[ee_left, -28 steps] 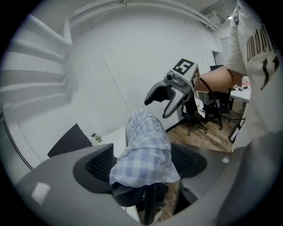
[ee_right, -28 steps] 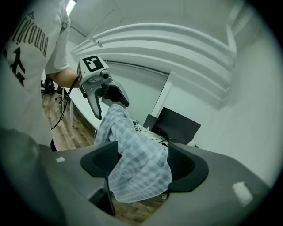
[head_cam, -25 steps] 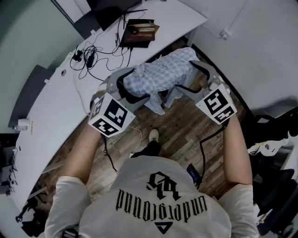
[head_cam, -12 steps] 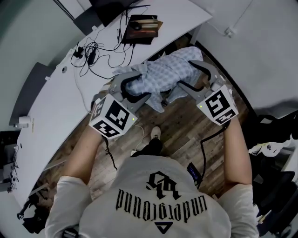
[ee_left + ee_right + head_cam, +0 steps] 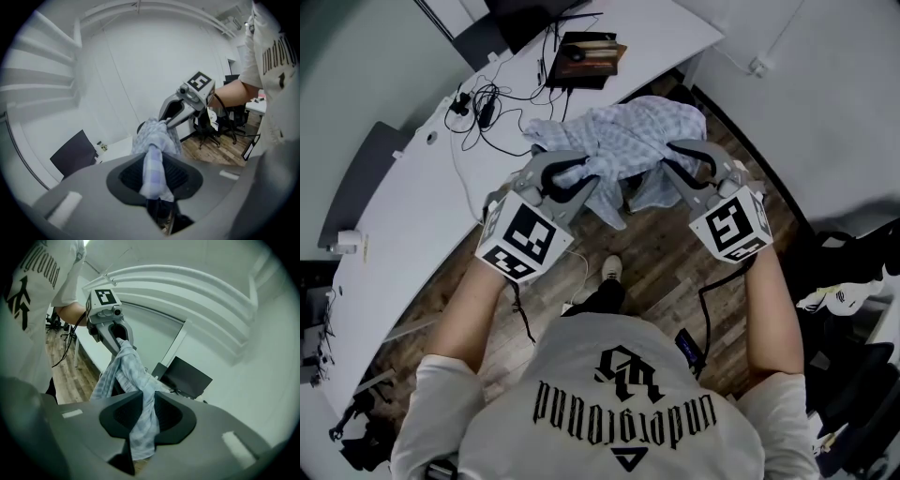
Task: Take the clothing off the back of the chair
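A light blue checked shirt hangs bunched over the chair back, of which only a dark bit shows below the cloth. My left gripper has just been closing and now pinches a fold at the shirt's left side. My right gripper has just been closing too and grips the shirt's right side. In the left gripper view a strip of the shirt runs between the jaws of the left gripper. In the right gripper view the shirt is squeezed between the dark pads of the right gripper.
A white desk curves along the left, with tangled cables and a dark book on it. Wooden floor lies under the chair. Black office chairs stand at the right. My shoe is near the chair.
Both grippers went from wide open beside the shirt to closed on it. The shirt has been gathered up and now bulges higher, toward the desk.
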Demonstrator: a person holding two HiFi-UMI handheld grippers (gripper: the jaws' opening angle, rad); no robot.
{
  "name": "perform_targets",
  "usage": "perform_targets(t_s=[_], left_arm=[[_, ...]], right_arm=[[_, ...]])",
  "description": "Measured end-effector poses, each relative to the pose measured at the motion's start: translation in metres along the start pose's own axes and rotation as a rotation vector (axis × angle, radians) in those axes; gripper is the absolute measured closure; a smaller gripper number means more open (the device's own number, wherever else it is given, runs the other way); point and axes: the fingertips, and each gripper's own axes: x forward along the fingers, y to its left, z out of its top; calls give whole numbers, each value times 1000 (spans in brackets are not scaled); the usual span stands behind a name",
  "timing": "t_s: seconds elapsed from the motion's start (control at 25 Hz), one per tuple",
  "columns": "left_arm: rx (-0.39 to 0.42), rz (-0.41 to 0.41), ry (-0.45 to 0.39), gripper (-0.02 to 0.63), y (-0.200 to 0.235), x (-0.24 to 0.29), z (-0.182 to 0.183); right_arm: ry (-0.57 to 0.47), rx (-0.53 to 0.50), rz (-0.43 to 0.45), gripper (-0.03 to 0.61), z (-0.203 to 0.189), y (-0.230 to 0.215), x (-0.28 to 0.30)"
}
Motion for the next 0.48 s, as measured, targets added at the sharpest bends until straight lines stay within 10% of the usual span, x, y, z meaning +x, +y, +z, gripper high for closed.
perform_targets(t_s=[0.48], left_arm=[[-12, 61, -105, 503, -35, -47, 27]], right_arm=[[-58, -16, -53, 502, 36, 34, -57]])
